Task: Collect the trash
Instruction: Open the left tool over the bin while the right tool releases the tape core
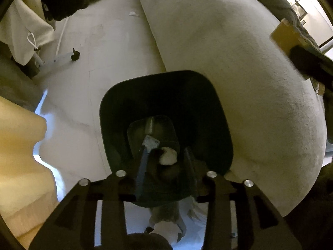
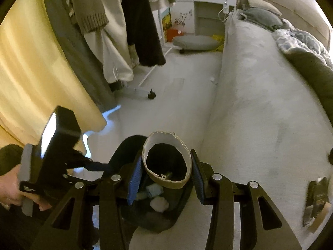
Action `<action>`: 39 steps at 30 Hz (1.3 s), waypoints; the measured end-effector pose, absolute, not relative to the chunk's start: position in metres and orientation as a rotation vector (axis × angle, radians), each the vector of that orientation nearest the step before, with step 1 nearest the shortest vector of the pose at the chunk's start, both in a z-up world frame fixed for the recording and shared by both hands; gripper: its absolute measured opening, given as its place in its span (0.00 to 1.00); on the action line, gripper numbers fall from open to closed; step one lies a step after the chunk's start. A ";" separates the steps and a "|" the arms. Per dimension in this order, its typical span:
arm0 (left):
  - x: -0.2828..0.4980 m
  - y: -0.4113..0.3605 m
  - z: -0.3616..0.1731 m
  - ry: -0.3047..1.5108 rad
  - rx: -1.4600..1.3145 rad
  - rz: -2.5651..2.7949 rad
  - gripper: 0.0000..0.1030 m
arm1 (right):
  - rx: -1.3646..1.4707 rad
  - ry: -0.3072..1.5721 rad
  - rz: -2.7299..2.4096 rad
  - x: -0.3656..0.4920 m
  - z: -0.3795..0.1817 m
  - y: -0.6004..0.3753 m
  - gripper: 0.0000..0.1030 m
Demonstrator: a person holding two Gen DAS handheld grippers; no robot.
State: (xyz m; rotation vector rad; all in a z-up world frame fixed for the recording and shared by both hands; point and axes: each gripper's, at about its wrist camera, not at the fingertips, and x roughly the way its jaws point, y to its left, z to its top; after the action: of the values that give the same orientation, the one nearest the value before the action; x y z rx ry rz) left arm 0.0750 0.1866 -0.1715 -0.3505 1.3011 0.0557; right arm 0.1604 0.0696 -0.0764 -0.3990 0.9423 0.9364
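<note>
Pale floor (image 2: pixel 183 104) beside sofa (image 2: pixel 260 95); yellow curtain (image 2: pixel 35 62) left; clothes (image 2: pixel 116 20) hanging.

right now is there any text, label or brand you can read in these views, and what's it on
No text reads clearly in either view.
Dark book or packet at the right edge of the bed: pale marks on its cover, too blurred to read.
Left gripper body: a small pale label low down, too small to read.
Picture by the white desk: no legible words.
</note>
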 end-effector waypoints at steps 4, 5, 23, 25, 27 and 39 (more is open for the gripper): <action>0.071 0.193 -0.172 1.296 -0.369 0.056 0.50 | -0.430 0.983 0.937 0.160 -0.090 0.079 0.43; 0.070 0.196 -0.172 1.293 -0.374 0.060 0.51 | -0.436 0.991 0.937 0.160 -0.093 0.081 0.43; 0.050 0.237 -0.136 1.105 -0.380 0.192 0.58 | -0.484 1.153 0.925 0.162 -0.151 0.116 0.43; 0.048 0.240 -0.125 1.052 -0.367 0.208 0.58 | -0.484 1.169 0.927 0.162 -0.156 0.119 0.43; 0.045 0.242 -0.118 1.009 -0.355 0.222 0.58 | -0.491 1.180 0.926 0.161 -0.161 0.121 0.43; 0.028 0.241 -0.058 0.724 -0.268 0.306 0.60 | -0.545 1.261 0.928 0.150 -0.195 0.128 0.58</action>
State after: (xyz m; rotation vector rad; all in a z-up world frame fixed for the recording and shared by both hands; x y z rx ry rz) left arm 0.0280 0.2412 -0.0583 -0.2681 0.7242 0.3064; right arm 0.1499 0.1284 -0.1949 -0.5451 1.2612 0.9281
